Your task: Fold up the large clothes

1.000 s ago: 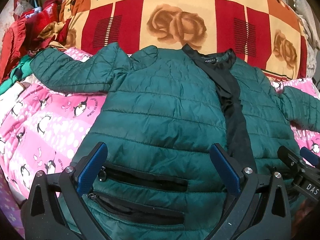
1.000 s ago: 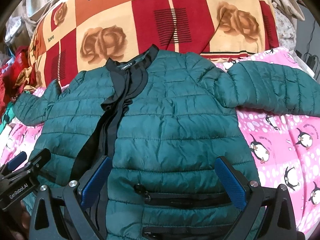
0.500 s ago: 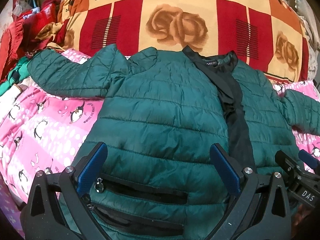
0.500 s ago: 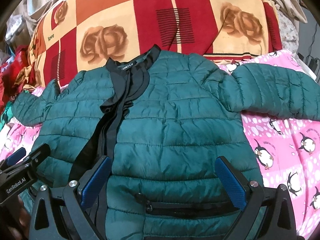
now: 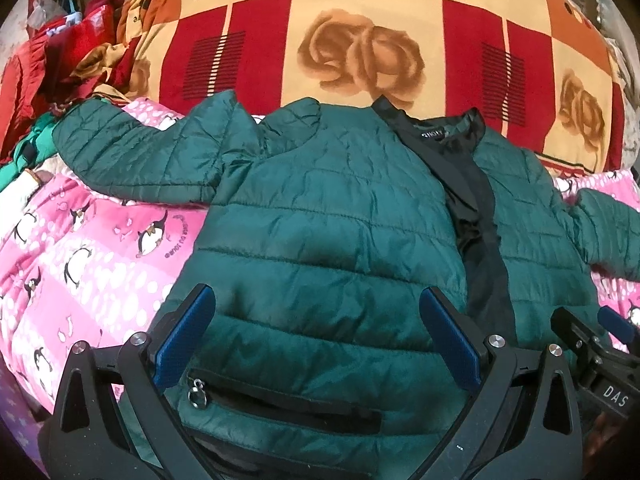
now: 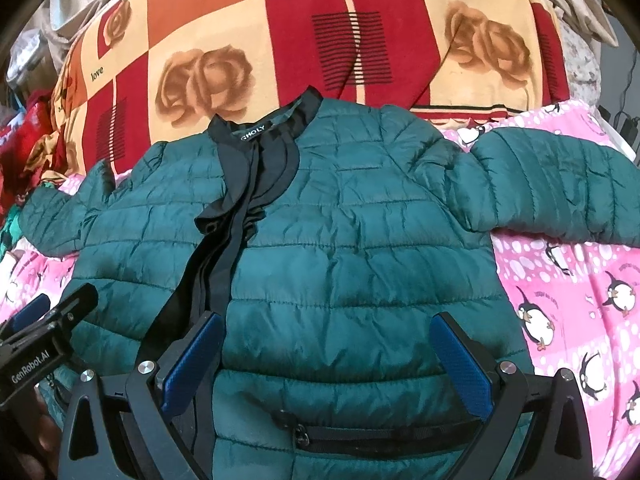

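A green quilted jacket (image 5: pixel 328 240) lies front up and spread out on a pink penguin-print bedsheet (image 5: pixel 80 248), filling the middle of both views. Its collar (image 6: pixel 272 128) points toward the top of the frame, where it meets a large red, orange and cream blanket (image 5: pixel 360 32) printed with roses and the word "love". A black zipper band (image 6: pixel 228 240) runs from the collar down the front; in the left wrist view it sits right of centre, in the right wrist view left of centre.

One sleeve (image 5: pixel 132 156) stretches toward the left edge of the left wrist view, across the pink sheet. The other sleeve (image 6: pixel 560 184) stretches to the right edge of the right wrist view. A pile of red clothes (image 5: pixel 48 56) sits in the upper left of the left wrist view.

The left tongs (image 5: pixel 316 336) are spread wide at the bottom of the frame, their blue pads (image 5: pixel 184 336) over the jacket's lower part, just above a black pocket zipper (image 5: pixel 280 404) with a metal pull. They hold nothing. The right tongs (image 6: pixel 328 364) are likewise spread wide and hold nothing, blue pads (image 6: pixel 460 364) over the lower front, above another pocket zipper (image 6: pixel 380 436). Whether either pair touches the cloth cannot be told. Each pair shows at the lower edge of the other's view.
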A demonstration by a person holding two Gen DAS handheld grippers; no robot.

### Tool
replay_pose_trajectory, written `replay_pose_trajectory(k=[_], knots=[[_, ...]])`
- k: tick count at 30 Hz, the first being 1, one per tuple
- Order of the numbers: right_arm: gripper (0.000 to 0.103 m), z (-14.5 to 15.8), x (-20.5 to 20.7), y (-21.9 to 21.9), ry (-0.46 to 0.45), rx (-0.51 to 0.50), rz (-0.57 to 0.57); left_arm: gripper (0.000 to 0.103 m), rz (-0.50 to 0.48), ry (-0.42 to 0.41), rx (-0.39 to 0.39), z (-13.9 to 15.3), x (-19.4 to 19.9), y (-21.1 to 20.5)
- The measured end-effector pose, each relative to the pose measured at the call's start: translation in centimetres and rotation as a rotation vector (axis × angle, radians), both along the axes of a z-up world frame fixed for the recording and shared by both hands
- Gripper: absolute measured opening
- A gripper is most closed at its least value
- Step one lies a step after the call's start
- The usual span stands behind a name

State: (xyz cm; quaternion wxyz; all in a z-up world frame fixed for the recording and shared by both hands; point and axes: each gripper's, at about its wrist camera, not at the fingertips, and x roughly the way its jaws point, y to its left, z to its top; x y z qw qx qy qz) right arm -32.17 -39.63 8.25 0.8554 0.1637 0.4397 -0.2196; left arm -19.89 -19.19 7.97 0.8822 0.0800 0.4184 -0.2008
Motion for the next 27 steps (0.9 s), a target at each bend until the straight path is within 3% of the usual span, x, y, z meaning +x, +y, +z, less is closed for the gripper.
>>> replay_pose_trajectory(k=[27], knots=[[0.103,0.6,2.6,-0.1,-0.014,0.001,0.033,0.102,0.046,-0.028,0.022,-0.5,2.4,0.3]])
